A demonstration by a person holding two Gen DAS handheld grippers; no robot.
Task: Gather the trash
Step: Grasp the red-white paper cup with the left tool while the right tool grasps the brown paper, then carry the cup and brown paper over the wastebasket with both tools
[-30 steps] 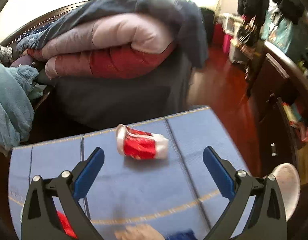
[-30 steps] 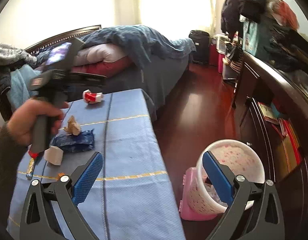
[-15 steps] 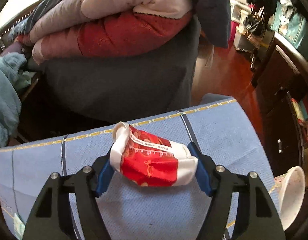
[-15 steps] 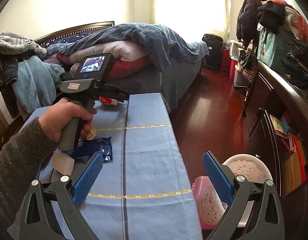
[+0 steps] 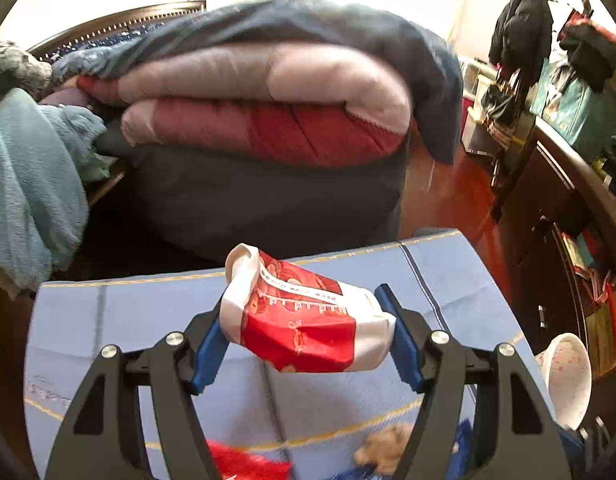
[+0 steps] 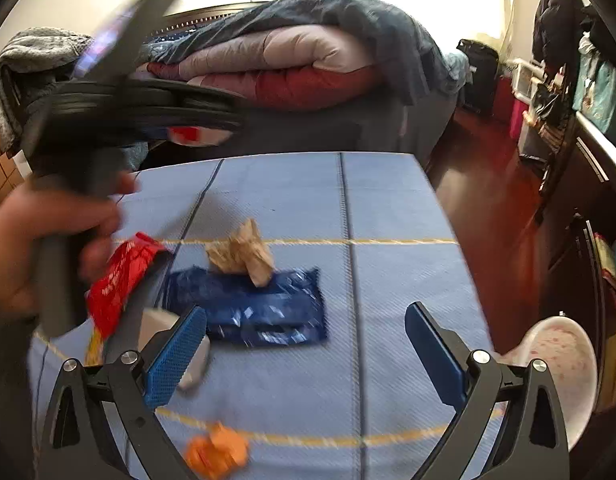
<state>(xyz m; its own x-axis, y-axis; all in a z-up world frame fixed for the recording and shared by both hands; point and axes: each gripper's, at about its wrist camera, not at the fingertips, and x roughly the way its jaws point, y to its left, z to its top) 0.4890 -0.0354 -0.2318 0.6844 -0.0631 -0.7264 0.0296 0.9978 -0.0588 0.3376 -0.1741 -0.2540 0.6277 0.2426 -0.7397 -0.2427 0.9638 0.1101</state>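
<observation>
**Operator:** Blue cloth over the table [image 6: 387, 208] is my working surface, with the bed just behind it and the pale speckled bin [image 6: 555, 372] on the floor off the right edge. What's new: a second ago the red-and-white cup [image 5: 304, 320] lay on the cloth between wide jaws. Now my left gripper [image 5: 304, 340] is clamped on it at both ends and it's lifted clear of the cloth.

**Observer:** So the first piece is secured?

**Operator:** I'd say so. The pick is done, and what's left for it is the carry to the bin, which sits well to my right. The cup is crumpled, so I judge it could slip if I swing fast.

**Observer:** And your other hand?

**Operator:** My right gripper [image 6: 304, 344] is spread wide, holding nothing, hovering over the near part of the table.

**Observer:** Count what remains.

**Operator:** One dark blue wrapper [image 6: 264, 308], one brown paper wad [image 6: 244, 252] touching its far edge, one red packet [image 6: 120, 276], one orange scrap [image 6: 216, 456], one whitish piece [image 6: 180, 344] half hidden behind my finger. Five on the cloth, one held, one bin.
</observation>
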